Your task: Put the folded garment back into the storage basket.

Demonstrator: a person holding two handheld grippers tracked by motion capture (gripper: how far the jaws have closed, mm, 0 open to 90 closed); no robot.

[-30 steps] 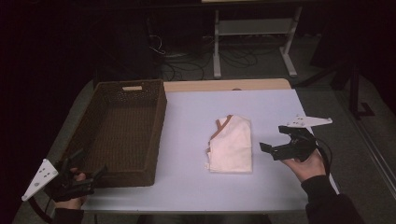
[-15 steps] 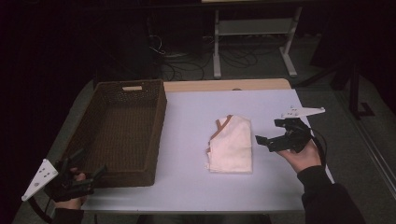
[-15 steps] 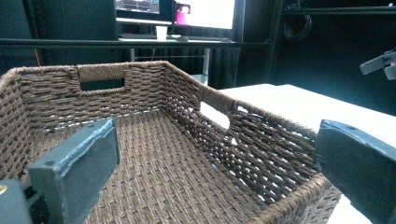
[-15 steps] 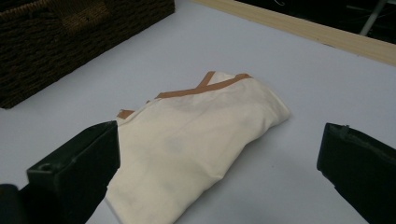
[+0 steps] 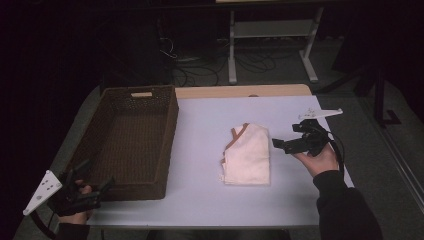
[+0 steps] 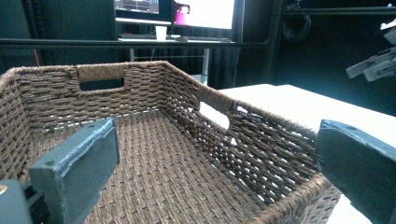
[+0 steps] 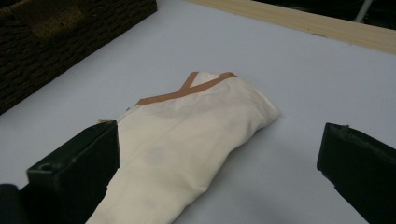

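Both claws wide open | R claw (image 5: 281,145) beside cloth (image 5: 247,155), no contact

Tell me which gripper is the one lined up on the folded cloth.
The right gripper: its open jaws point at the cream folded cloth on the table. The left gripper sits at the wicker basket's near corner instead.

folded cloth (image 7: 187,140) near end cut off by bottom edge; basket (image 7: 70,37) cropped at top-left corner.

Tongs over the basket
Left tongs (image 6: 215,186) gape wide; the woven basket (image 6: 159,163) lies between and beyond them.
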